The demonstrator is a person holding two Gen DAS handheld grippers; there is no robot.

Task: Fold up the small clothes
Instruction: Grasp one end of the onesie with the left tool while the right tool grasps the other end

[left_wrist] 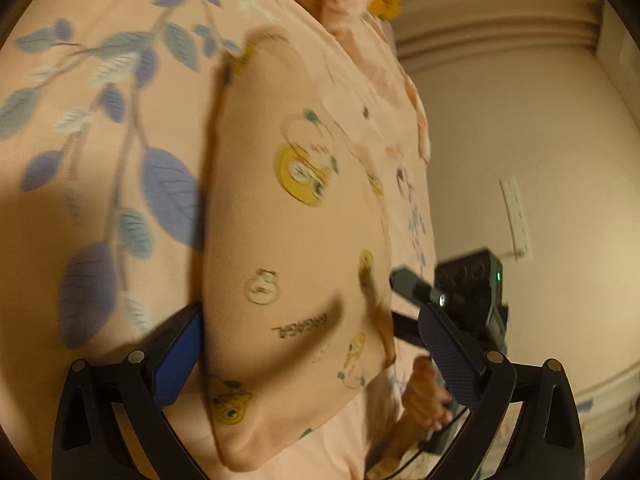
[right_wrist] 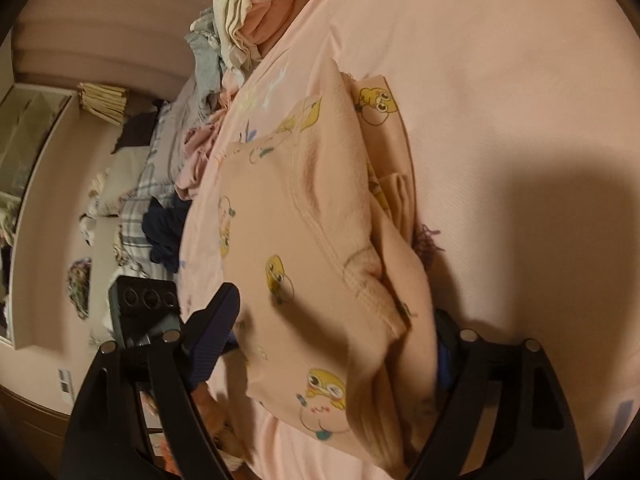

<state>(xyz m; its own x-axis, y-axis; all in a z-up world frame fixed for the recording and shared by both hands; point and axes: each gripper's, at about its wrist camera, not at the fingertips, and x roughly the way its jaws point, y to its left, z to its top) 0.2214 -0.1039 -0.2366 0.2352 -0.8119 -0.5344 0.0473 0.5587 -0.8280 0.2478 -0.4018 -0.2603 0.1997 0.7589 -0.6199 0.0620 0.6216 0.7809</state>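
Peach cartoon-print garment (left_wrist: 296,248) lies on my floral bedsheet (left_wrist: 100,120), both claws wide open around it, left gripper (left_wrist: 316,356), right gripper (right_wrist: 332,344) at 6 o'clock, print text blurred.

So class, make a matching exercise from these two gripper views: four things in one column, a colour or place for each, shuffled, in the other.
Things:
1. peach cartoon-print garment
2. leaf pattern on the bedsheet
3. heap of unfolded clothes
4. dark navy cloth

Descriptions:
A. blue
B. far end of the bed
C. between both grippers' fingers
D. at the bed's left edge, right wrist view

Pairs: 1-C, 2-A, 3-B, 4-D
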